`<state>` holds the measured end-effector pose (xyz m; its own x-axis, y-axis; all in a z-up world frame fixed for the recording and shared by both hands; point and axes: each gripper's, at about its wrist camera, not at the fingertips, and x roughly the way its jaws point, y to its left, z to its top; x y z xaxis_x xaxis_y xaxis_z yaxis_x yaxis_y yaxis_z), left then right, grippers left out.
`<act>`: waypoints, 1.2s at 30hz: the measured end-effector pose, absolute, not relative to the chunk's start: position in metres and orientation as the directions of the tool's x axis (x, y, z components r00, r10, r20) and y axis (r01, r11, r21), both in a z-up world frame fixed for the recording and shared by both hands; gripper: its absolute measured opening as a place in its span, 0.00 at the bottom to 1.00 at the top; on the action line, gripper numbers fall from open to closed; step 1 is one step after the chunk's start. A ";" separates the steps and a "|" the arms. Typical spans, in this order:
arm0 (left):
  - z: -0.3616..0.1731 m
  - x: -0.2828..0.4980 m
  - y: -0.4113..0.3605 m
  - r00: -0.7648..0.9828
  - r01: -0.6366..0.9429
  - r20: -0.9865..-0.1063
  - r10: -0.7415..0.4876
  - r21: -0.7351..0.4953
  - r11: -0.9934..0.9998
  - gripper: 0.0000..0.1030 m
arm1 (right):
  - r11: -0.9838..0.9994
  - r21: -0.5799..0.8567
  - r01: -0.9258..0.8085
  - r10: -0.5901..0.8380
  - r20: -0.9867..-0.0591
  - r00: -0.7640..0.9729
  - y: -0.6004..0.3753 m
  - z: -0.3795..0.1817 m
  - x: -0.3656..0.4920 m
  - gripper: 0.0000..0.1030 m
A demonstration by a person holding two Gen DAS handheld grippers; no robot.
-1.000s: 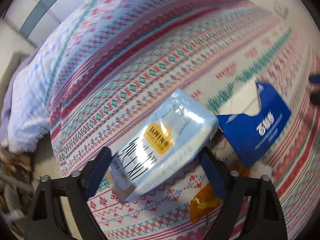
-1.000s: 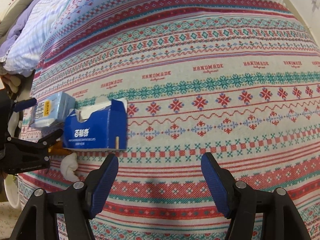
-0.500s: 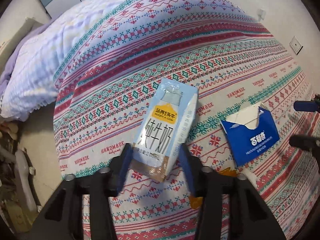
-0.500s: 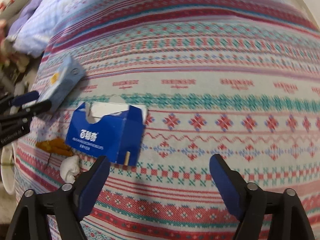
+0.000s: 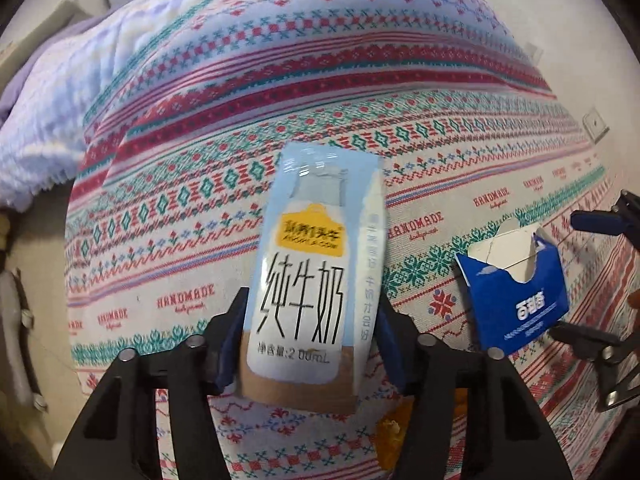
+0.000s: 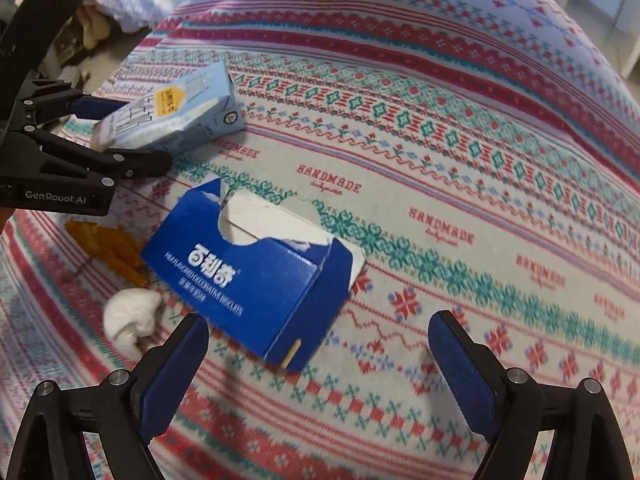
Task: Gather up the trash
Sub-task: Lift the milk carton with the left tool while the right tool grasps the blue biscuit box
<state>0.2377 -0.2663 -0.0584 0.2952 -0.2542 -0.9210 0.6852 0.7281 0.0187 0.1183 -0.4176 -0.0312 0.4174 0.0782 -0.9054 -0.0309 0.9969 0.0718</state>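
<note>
Patterned bedspread (image 5: pixel 440 92) bears milk carton (image 5: pixel 312 264) (left fingers (image 5: pixel 232 344) clamping)

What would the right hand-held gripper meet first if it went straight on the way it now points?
Probably the blue box: it lies just ahead of the open right hand-held gripper, its near corner reaching in between the fingers. Depth is unclear, so the fingertips might land on the patterned cover beside it.

Pale-blue milk carton (image 5: pixel 316 272) clamped between left gripper (image 5: pixel 310 344) pads, tilted; torn-open blue biscuit box (image 6: pixel 256 276) lain flat ahead of right gripper (image 6: pixel 316 364).
</note>
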 end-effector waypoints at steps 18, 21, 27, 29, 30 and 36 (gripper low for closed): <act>-0.034 0.191 -0.198 0.357 0.517 -0.898 -0.256 -0.038 0.855 0.56 | 0.991 0.008 -0.132 0.063 -0.903 0.425 -0.373 -0.057 0.146 0.55; -0.025 0.186 -0.195 0.364 0.503 -0.895 -0.257 -0.044 0.863 0.56 | 0.993 0.029 -0.116 0.076 -0.901 0.427 -0.375 -0.050 0.140 0.53; -0.005 0.154 -0.174 0.375 0.472 -0.892 -0.254 -0.052 0.880 0.56 | 0.995 0.048 -0.085 0.080 -0.897 0.436 -0.380 -0.034 0.128 0.43; -0.004 0.155 -0.165 0.374 0.462 -0.891 -0.255 -0.059 0.885 0.56 | 0.996 0.040 -0.073 0.068 -0.901 0.429 -0.379 -0.032 0.127 0.11; -0.002 0.154 -0.160 0.376 0.457 -0.890 -0.258 -0.064 0.887 0.56 | 0.997 0.035 -0.062 0.059 -0.902 0.428 -0.379 -0.030 0.125 0.11; 0.005 0.142 -0.138 0.404 0.421 -0.877 -0.261 -0.075 0.904 0.56 | 0.996 0.074 -0.045 0.086 -0.902 0.423 -0.386 -0.027 0.112 0.20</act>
